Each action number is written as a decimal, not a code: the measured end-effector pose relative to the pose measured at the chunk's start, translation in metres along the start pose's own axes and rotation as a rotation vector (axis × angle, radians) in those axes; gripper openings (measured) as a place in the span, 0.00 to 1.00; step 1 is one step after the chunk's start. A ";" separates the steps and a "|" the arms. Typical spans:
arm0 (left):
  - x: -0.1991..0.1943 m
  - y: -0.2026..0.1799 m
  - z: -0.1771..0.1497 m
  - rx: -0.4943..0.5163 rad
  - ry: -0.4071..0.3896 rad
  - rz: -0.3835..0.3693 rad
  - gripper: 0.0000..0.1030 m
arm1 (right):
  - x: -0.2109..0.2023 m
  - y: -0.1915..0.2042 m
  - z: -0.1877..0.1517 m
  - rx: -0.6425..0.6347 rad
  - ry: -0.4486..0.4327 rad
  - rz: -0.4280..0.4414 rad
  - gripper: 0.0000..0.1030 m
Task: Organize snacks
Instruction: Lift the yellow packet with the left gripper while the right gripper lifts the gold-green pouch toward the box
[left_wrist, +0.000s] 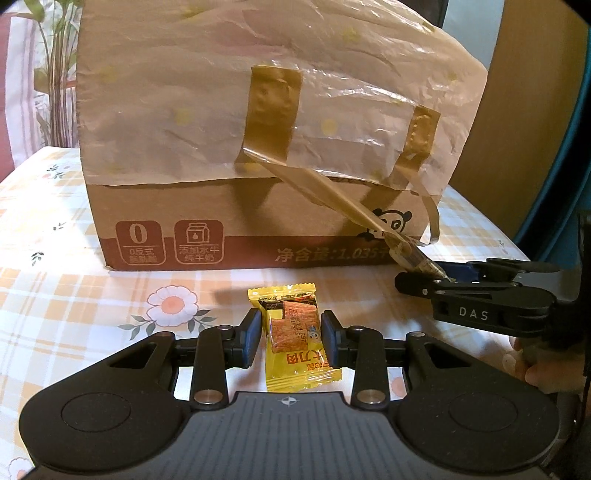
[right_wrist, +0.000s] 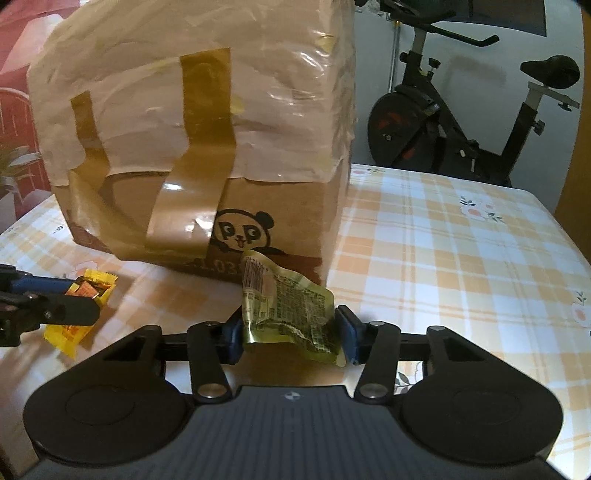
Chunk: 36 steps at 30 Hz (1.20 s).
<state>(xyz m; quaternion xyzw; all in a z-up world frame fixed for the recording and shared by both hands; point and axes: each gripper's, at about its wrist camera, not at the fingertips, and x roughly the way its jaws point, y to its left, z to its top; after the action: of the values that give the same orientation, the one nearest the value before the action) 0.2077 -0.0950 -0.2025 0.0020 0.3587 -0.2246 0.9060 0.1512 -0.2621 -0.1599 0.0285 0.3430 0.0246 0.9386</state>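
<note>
Your left gripper (left_wrist: 290, 334) clamps a yellow snack packet (left_wrist: 295, 341) narrowly, just in front of the cardboard box (left_wrist: 207, 221). Your right gripper (right_wrist: 290, 332) pinches a crumpled green-gold snack wrapper (right_wrist: 288, 306) at the box's panda corner. Loose brown tape strips (right_wrist: 184, 218) hang down the box's plastic-covered front. The box stands on a checked tablecloth (right_wrist: 443, 240), with an exercise bike (right_wrist: 461, 110) beyond the box.

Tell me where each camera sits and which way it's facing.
Left wrist: on the left gripper, looking down along its fingers at a yellow snack packet before the cardboard box; the right gripper and a hand show.
Right wrist: on the right gripper, whose fingers pinch a greenish packet; the left gripper shows.
Shared: box, yellow packet, checked tablecloth.
</note>
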 end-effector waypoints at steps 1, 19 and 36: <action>0.000 0.000 0.000 -0.001 0.001 0.001 0.36 | -0.001 0.000 0.000 -0.002 -0.006 0.003 0.49; -0.005 0.004 -0.001 -0.009 -0.002 0.005 0.36 | -0.003 0.005 -0.005 -0.052 -0.018 0.032 0.49; -0.068 0.025 0.028 -0.037 -0.071 0.041 0.36 | -0.044 0.045 -0.003 -0.121 -0.011 0.158 0.49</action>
<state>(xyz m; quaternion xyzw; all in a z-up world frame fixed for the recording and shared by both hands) 0.1924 -0.0497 -0.1411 -0.0154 0.3305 -0.1994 0.9224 0.1148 -0.2195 -0.1310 -0.0014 0.3322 0.1190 0.9357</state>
